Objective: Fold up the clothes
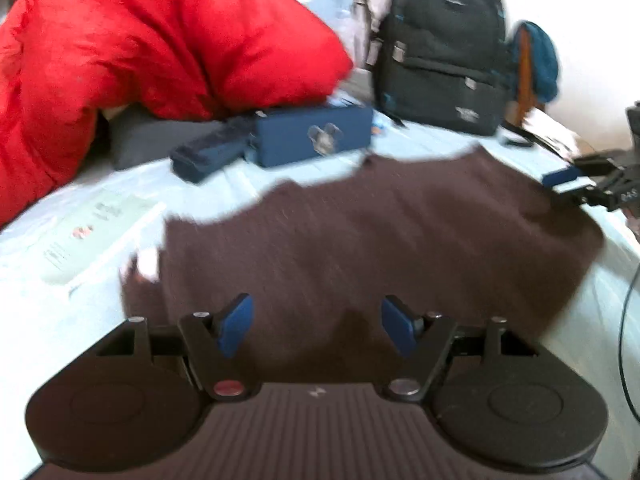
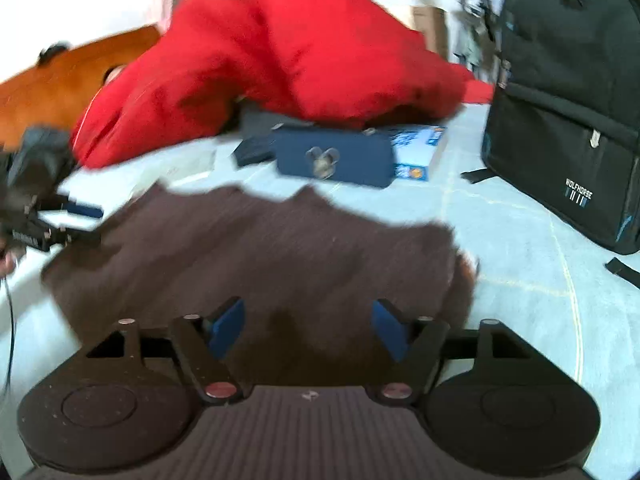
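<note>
**Brown garment spread on the bed, both grippers released above its near edge**

Left gripper (image 1: 316,330): jaws spread wide, nothing between the blue pads. It hangs over the near edge of the brown garment (image 1: 380,240). Right gripper (image 2: 306,330): jaws likewise spread and empty, over the same near edge.

The brown garment lies flat on the pale blue bed sheet (image 1: 48,320), its long axis running left to right across both views. Its far edge is jagged. Both views are blurred, so which end is the collar or hem cannot be told.

Only the left wrist view shows a printed paper (image 1: 92,236) on the sheet just beside the garment's left end, and the right gripper from outside at the garment's right end. Only the right wrist view shows a blue-and-white box (image 2: 420,152) and a brown wooden surface (image 2: 60,84) at the far left.

Beyond the garment, apart from it, lies a dark blue case (image 1: 312,136). Behind it are a red padded jacket (image 1: 140,40) and a black backpack (image 2: 568,100).
</note>
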Demonstrator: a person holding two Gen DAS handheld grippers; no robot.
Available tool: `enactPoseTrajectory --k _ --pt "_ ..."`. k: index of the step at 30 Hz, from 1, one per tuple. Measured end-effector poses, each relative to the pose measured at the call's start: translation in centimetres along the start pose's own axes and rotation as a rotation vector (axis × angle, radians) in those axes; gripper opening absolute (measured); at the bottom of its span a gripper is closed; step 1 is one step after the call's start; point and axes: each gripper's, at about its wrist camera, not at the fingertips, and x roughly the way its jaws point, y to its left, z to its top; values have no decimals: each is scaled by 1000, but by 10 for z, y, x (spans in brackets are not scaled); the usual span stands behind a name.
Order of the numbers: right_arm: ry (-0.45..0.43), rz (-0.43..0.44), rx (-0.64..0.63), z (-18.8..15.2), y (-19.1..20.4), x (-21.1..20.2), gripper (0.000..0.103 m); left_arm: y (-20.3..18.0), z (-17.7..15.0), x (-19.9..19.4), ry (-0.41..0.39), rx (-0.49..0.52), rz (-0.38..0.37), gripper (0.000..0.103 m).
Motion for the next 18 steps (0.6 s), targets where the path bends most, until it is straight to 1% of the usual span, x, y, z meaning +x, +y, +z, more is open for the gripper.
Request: enactPoseTrajectory --k 3,4,6,8,10,11,13,15,18 --pt "0 -6 -12 -19 6 -12 76 8 -33 -8 21 -83 -9 72" --pt "-1 -9 -15 -25 8 -17 76 10 -40 -12 26 -106 -13 72" --pt "-1 -13 -23 -38 12 -25 77 11 -45 -22 39 -136 -18 72" --pt "2 -19 -28 -49 16 -33 80 7 -46 -30 52 -122 -10 72" --pt "20 -36 -18 -47 16 -39 80 0 -42 -37 49 -85 12 71" --pt "22 -40 -15 -47 17 -42 80 -2 -39 -40 30 -80 9 71" --pt "-5 -32 -22 -46 23 -52 80 -7 -33 -46 -7 -70 3 73" --pt "-36 -2 -21 -44 30 -57 81 -11 -29 -48 -30 -63 0 73" --pt "-30 35 -16 -46 40 -49 81 -13 -33 -31 19 -68 22 73"
